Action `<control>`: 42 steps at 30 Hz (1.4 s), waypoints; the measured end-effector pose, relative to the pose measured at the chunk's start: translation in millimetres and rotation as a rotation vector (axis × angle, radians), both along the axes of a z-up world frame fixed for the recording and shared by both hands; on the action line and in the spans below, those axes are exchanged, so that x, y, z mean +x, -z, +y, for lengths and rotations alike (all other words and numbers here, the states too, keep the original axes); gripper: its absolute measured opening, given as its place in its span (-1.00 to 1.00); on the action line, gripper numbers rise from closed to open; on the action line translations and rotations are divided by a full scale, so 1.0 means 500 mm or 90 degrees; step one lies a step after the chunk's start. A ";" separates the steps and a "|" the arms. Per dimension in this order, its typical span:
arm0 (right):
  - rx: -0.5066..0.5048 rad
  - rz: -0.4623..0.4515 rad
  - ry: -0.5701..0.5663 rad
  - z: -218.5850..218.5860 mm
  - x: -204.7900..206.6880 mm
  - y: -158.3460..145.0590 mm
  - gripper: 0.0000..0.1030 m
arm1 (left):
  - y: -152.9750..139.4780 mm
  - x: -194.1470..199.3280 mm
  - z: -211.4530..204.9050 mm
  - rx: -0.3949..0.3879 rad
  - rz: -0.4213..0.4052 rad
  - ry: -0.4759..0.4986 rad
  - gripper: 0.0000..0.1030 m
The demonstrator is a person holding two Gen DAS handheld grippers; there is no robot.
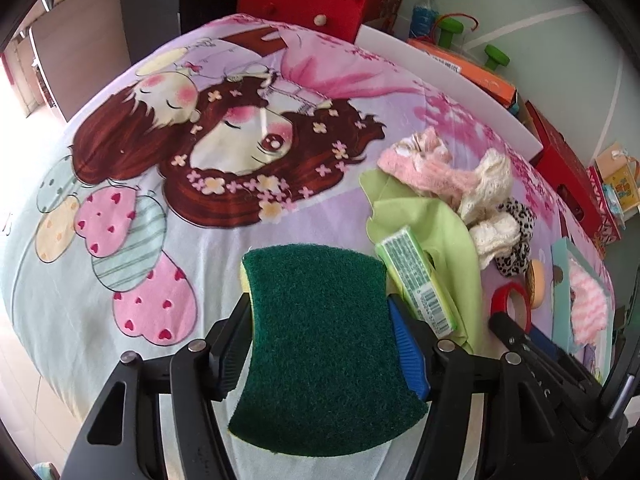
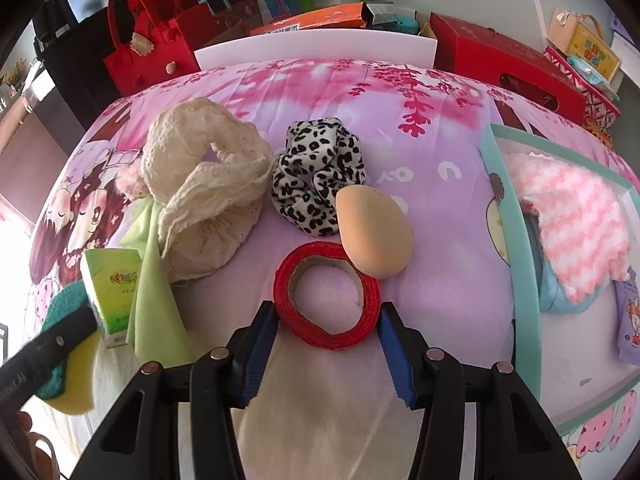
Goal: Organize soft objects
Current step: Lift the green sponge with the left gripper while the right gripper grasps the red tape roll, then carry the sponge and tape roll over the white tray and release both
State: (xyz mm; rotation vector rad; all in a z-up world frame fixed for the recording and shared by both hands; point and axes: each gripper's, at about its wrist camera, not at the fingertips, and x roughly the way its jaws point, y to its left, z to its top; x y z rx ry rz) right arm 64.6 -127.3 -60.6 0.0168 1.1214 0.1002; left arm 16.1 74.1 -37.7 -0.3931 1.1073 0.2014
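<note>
My left gripper [image 1: 320, 320] is shut on a green and yellow scouring sponge [image 1: 320, 344], held above the cartoon bedsheet [image 1: 168, 184]; the sponge also shows in the right wrist view [image 2: 68, 360]. My right gripper [image 2: 328, 324] has its blue pads on both sides of a red tape roll [image 2: 328, 300], touching its edges. Beyond lie a peach makeup sponge [image 2: 374, 232], a leopard-print scrunchie [image 2: 316, 176] and a cream lace cloth [image 2: 204, 184]. A green cloth [image 1: 436, 236], a tissue pack [image 1: 416, 276] and a pink fuzzy sock [image 1: 424, 168] lie to the left.
A teal-rimmed box [image 2: 520, 248] at the right holds a pink-and-white fluffy item [image 2: 576, 216]. A white board [image 2: 316, 52], red bags [image 2: 148, 48] and red boxes [image 2: 508, 64] line the far edge of the bed.
</note>
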 end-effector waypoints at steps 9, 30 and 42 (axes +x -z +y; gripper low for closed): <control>0.022 -0.010 0.001 -0.020 -0.024 -0.027 0.05 | -0.032 -0.011 0.023 0.002 -0.042 -0.028 0.27; 0.052 -0.087 0.085 -0.129 -0.060 -0.128 0.05 | -0.124 -0.007 -0.053 0.001 -0.139 0.037 0.27; 0.019 -0.125 0.187 -0.266 -0.068 -0.175 0.05 | -0.191 0.039 -0.181 0.000 -0.140 0.136 0.28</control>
